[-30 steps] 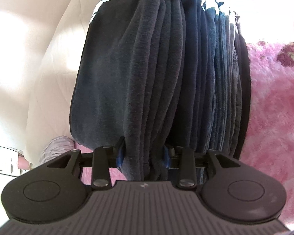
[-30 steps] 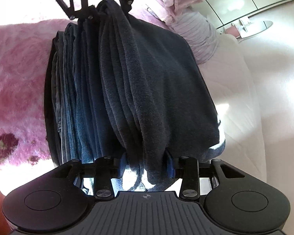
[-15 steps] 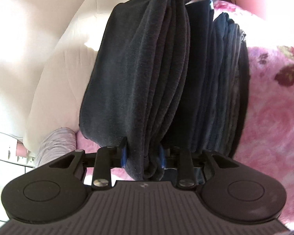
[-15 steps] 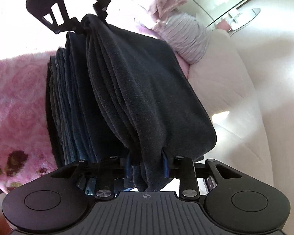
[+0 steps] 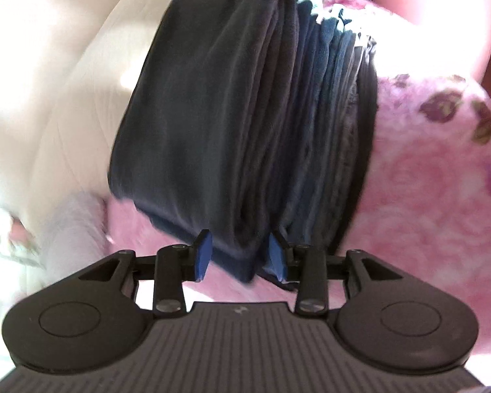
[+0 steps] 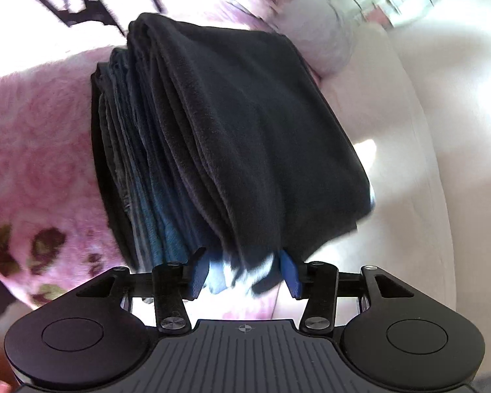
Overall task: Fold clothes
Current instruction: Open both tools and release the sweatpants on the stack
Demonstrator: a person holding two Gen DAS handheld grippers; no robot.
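Pink floral blanket (image 5: pixel 435 170) covered the bed, fluffy pile, dark rose prints near its edge. Stack of folded dark clothes (image 5: pixel 327 131) lay directly on the blanket, layered navy, blue and black, the top charcoal fleece piece (image 6: pixel 245 124) draped over the stack's side. Beside the blanket, a cream quilted mattress surface (image 5: pixel 65 98) sat bare, sunlit. A pale lilac ribbed garment (image 6: pixel 317 32) lay bunched just beyond the stack, against the blanket's edge. Details there blurred.
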